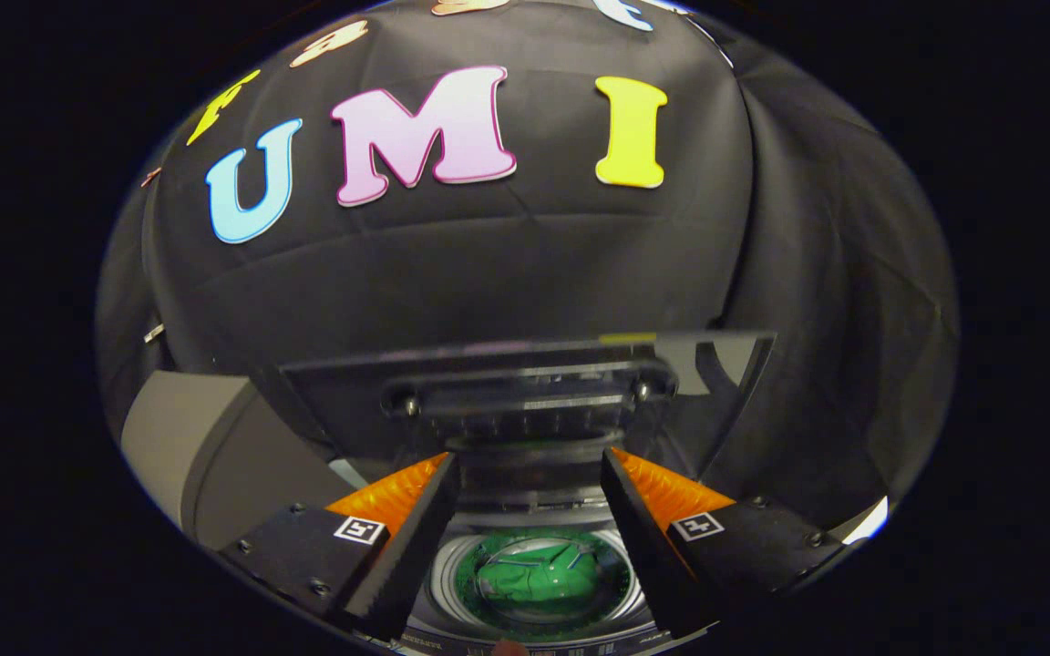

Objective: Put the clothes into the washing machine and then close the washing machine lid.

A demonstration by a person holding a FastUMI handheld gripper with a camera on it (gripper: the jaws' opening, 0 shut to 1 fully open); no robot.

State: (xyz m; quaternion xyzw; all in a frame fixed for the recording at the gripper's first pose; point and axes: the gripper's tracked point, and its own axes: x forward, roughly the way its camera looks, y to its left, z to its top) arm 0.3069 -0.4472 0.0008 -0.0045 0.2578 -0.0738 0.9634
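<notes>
I look down into a top-loading washing machine (206, 456) with a grey body. A green garment (539, 574) lies in the steel drum (441, 583), which shows below and between my fingers. The dark, see-through lid (525, 383) stands raised just ahead of the fingertips, and its thicker lower bar reaches down between them. My gripper (530, 458) is open, with the fingers spread wide on either side of that bar. I cannot tell whether either finger touches the lid.
The booth's black cloth wall (808, 273) rises close behind the machine and wraps round on the right. The machine's grey top and side extend to the left of my fingers. A strip of the control panel (534, 649) runs along the drum's near edge.
</notes>
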